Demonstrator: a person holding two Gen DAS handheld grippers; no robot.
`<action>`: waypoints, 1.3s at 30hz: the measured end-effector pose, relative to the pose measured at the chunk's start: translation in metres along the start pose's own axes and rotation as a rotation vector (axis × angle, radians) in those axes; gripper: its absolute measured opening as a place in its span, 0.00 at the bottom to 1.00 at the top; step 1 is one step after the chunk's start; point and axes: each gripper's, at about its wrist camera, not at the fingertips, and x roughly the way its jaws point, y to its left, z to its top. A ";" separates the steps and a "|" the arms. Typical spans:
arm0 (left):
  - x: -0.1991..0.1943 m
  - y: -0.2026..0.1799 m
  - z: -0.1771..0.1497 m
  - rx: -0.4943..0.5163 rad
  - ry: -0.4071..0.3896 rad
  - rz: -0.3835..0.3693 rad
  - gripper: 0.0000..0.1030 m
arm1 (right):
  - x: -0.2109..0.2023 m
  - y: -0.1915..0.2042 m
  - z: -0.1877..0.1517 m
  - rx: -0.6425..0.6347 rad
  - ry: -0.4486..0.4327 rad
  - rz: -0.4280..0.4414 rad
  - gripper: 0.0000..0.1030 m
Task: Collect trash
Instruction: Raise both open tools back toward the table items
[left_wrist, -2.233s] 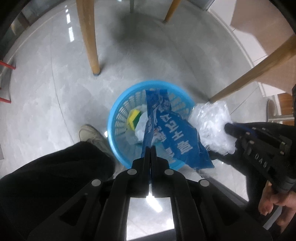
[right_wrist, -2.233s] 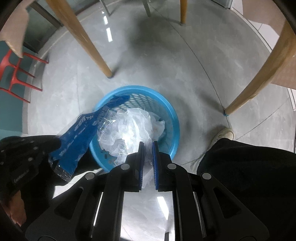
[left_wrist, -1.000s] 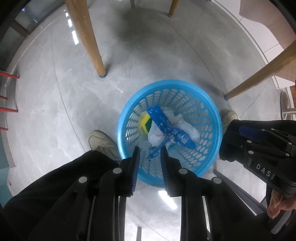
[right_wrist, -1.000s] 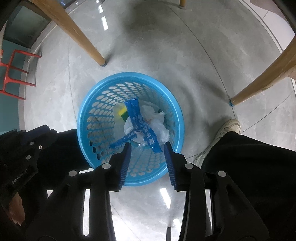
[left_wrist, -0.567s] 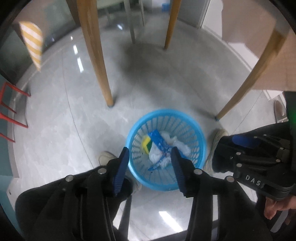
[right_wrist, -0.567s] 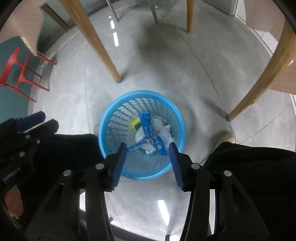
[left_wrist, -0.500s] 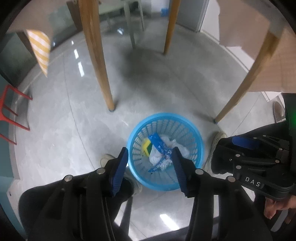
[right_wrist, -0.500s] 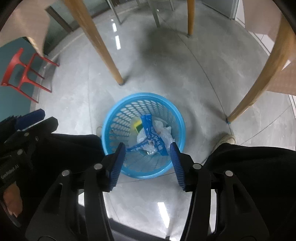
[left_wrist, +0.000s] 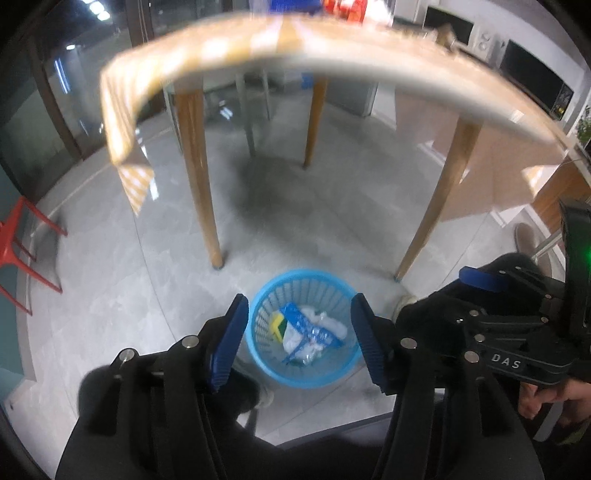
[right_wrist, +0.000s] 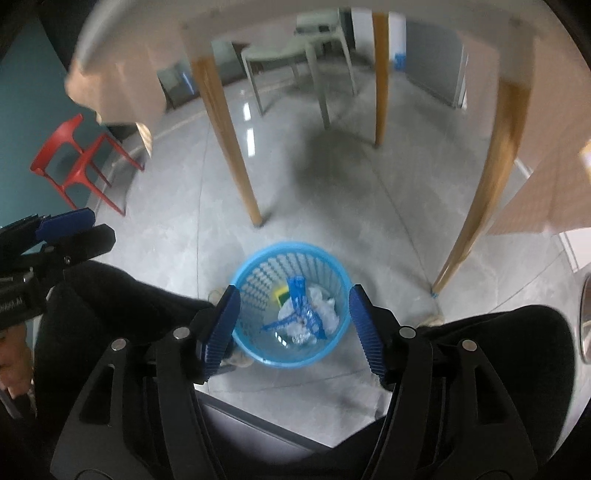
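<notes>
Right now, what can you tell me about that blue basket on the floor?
The blue basket is round, looks like plastic, and has slotted walls. It stands upright on the grey floor near wooden table legs. Inside lie a blue wrapper, crumpled clear plastic and a yellow-green sponge. Nothing grips it.

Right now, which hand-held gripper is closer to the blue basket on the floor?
Neither clearly. The left hand-held gripper and the right hand-held gripper both hang well above the blue basket, side by side, jaws opening with nothing between them.
</notes>
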 end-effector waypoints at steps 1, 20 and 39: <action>-0.004 0.000 0.002 0.002 -0.014 -0.001 0.60 | -0.013 -0.001 0.002 0.008 -0.042 -0.004 0.57; -0.109 0.011 0.093 -0.033 -0.317 0.025 0.70 | -0.170 -0.018 0.090 0.018 -0.463 -0.038 0.68; -0.109 0.018 0.197 -0.013 -0.387 0.106 0.71 | -0.165 -0.020 0.215 -0.043 -0.492 -0.043 0.74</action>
